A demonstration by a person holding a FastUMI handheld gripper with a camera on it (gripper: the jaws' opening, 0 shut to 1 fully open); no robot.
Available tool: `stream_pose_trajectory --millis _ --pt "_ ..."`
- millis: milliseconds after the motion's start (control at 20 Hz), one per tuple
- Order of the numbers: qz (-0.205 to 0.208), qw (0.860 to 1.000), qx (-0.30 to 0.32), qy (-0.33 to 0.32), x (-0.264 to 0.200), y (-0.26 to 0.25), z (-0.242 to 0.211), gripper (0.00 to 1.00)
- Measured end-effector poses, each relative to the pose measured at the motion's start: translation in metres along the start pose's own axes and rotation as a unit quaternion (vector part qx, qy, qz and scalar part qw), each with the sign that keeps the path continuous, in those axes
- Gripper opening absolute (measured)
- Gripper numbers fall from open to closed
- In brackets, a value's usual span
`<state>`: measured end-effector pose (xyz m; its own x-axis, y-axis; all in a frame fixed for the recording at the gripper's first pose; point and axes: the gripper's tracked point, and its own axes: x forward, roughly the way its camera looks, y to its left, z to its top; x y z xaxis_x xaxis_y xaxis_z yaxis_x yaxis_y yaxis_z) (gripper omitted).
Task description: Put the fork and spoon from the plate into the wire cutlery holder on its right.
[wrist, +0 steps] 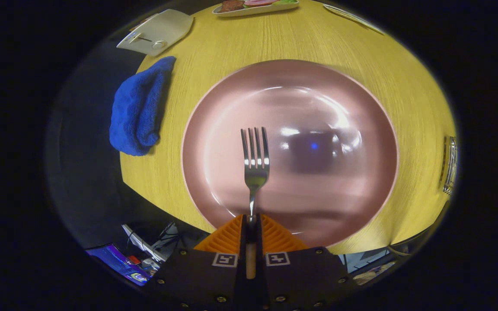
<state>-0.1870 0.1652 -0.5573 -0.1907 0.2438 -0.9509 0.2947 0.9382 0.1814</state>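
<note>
Above the pink plate (pixel 318 216), the gripper (pixel 251 218) has its fingers closed tight on the fork (pixel 255 162) handle, tines forward, seemingly for carrying to the holder (pixel 449 166).

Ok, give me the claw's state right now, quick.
Claw: closed on the fork handle, both fingers pressing it, tines pointing ahead over the pink plate.

A round desk (pixel 214 56) of pale yellow wood grain fills the scene. Dark floor (pixel 84 172) lies to its left. Glare is soft.
</note>
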Motion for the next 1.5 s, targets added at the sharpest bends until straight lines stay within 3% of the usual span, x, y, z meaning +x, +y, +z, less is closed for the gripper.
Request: stream_pose_trajectory --millis 200,250,450,1500 --pt "0.003 1.0 -0.005 -0.015 0.006 0.0 0.003 0.1" --pt "0.009 1.0 -0.004 -0.017 0.007 0.0 0.001 0.03" --pt "0.041 0.998 0.018 -0.037 -0.006 0.005 0.011 0.03" --pt "0.085 0.986 0.093 -0.11 -0.111 -0.051 0.035 0.03"
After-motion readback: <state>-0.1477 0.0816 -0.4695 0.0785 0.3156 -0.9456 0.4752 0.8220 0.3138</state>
